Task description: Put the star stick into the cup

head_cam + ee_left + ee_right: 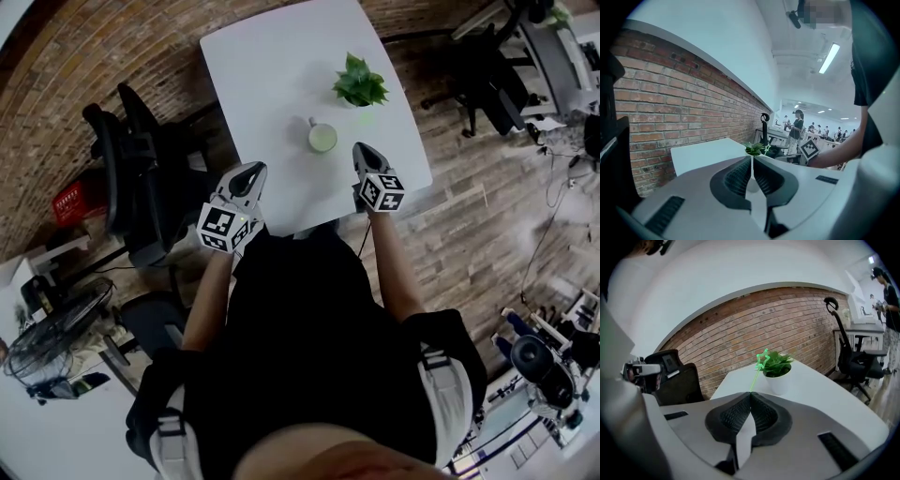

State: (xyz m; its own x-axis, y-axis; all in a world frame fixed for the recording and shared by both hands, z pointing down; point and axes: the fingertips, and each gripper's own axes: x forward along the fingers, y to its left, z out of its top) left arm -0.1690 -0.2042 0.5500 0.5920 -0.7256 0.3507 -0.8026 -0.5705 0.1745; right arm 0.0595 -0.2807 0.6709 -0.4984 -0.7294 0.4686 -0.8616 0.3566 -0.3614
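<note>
Currently right gripper (pixel 364 153) is clamped on the green star stick (pixel 757 375), its shaft angling up and away from the jaws; cup (pixel 322 137) sits just upper-left of it on the table (pixel 272 66), farther from the empty, closed left gripper (pixel 251 173).

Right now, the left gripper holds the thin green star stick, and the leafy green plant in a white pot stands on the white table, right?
Not quite: the right gripper holds the thin green star stick, jaws shut on it, as the right gripper view shows. The leafy green plant does stand on the white table.
</note>
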